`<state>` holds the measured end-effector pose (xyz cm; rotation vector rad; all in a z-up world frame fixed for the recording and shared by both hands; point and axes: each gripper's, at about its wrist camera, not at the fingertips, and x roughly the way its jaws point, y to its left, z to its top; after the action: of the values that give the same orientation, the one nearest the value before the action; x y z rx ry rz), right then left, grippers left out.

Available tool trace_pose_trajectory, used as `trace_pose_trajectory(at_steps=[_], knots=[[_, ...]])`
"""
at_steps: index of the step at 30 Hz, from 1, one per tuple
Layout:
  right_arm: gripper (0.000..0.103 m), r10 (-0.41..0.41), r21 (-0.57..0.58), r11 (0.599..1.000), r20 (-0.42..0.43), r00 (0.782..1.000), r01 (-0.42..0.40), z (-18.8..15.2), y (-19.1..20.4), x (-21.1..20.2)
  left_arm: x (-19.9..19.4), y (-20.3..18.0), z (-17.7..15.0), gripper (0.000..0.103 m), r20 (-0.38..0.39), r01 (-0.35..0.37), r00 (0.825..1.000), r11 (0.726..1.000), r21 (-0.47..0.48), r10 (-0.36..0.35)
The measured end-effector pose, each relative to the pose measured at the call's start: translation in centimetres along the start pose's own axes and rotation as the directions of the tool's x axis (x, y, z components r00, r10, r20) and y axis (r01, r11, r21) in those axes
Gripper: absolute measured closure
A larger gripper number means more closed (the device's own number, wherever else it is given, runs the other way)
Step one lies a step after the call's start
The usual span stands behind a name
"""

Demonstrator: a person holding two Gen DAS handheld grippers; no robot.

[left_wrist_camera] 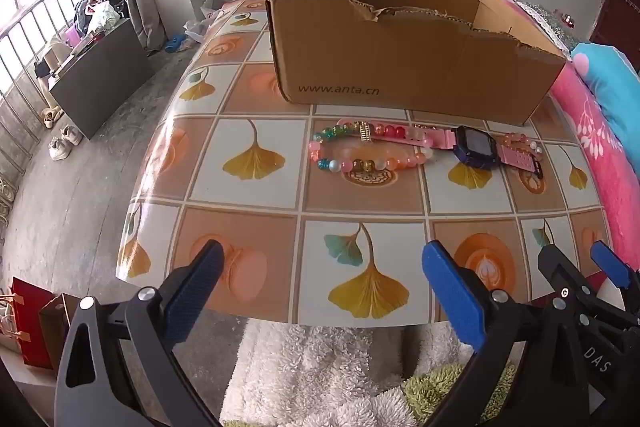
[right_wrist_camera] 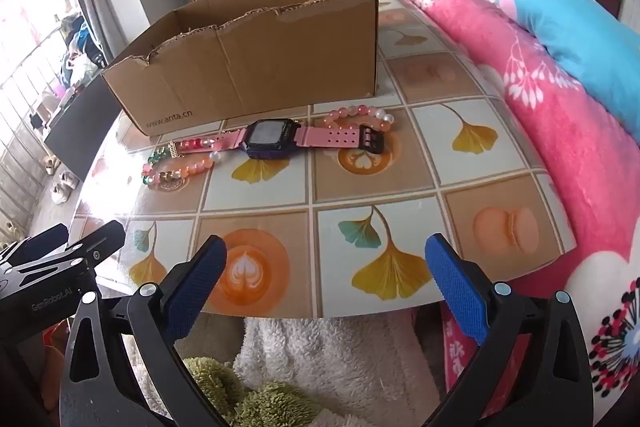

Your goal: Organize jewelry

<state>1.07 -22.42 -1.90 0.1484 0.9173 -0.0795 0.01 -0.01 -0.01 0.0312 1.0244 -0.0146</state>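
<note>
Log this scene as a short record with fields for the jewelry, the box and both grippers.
jewelry: watch with pink strap, multicolour bracelet, pink bracelet, all on the table
box: cardboard box behind the jewelry, open top, contents not visible
left hand-held gripper: open, holding nothing, short of the table edge
right hand-held gripper: open, holding nothing
progress: nothing picked up yet

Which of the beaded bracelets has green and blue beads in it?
The multicolored bracelet at the watch's left end; the pink bracelet at its right end is all pink and white.
</note>
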Motion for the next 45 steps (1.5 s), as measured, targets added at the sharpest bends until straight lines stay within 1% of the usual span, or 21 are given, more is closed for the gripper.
trace_pose_trajectory(at_steps=[5,8,12,45], knots=[[0.007,-0.003,0.009,1.000,-0.001,1.000,0.003,0.1,0.1,0.1,0.0,0.0,0.0,0.006,-0.001,0.004,1.000,1.000,-0.001,-0.004],[0.007,0.000,0.011,1.000,-0.006,1.000,0.000,0.3,1.0,0.2,0.0,0.0,0.0,0.006,-0.004,0.004,1.000,1.000,-0.002,-0.004],[0.007,0.020,-0.001,1.000,-0.006,1.000,-0.020,0.1,0.3,0.2,0.1,0.2,0.1,0.006,-0.005,0.005,1.000,1.000,-0.006,-0.005],[0.007,0.020,-0.007,1.000,-0.022,1.000,-0.020,0.0,0.3,0.4,0.1,0.6,0.1,0.006,-0.006,-0.003,1.000,1.000,-0.023,0.003]])
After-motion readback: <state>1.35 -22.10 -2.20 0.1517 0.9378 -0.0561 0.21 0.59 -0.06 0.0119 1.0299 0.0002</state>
